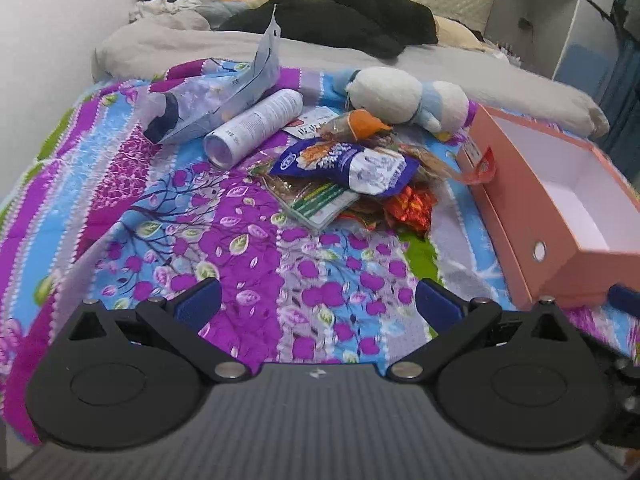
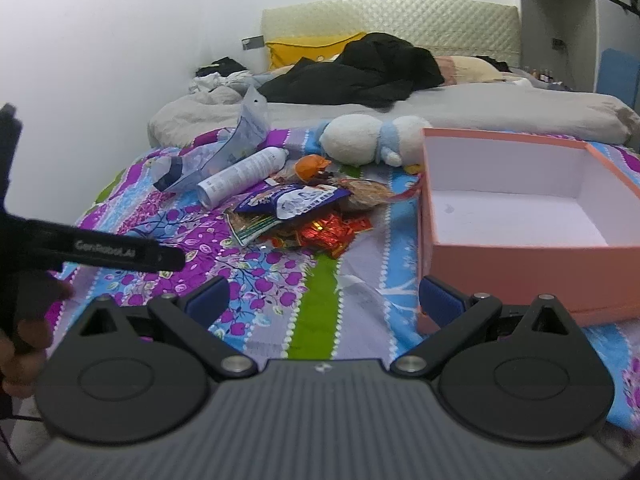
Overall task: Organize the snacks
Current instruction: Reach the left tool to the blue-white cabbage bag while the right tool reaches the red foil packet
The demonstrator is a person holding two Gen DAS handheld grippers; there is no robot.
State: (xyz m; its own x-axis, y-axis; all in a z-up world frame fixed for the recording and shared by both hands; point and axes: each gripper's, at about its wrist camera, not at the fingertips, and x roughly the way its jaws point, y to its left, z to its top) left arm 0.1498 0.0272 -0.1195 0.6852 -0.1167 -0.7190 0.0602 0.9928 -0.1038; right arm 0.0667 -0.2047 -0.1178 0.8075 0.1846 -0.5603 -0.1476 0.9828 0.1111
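Left wrist view: left tool (image 1: 318, 300) fingers apart, empty, above the bed quilt (image 1: 240, 240). Snack pile (image 1: 348, 176) lies left of the pink box (image 1: 560, 216).

Right wrist view: right tool (image 2: 324, 300) fingers apart, empty, just beside the box (image 2: 528, 256); snacks (image 2: 304, 212) to its left.

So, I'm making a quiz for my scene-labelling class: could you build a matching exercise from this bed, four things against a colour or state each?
Things:
1. cardboard box
2. spray can
3. plush toy
4. pillow

Descriptions:
a. yellow, against the headboard
b. white and pale blue, lying beside the snack pile
c. pink outside, open, nothing inside
d. white cylinder, lying on its side

Pairs: 1-c, 2-d, 3-b, 4-a
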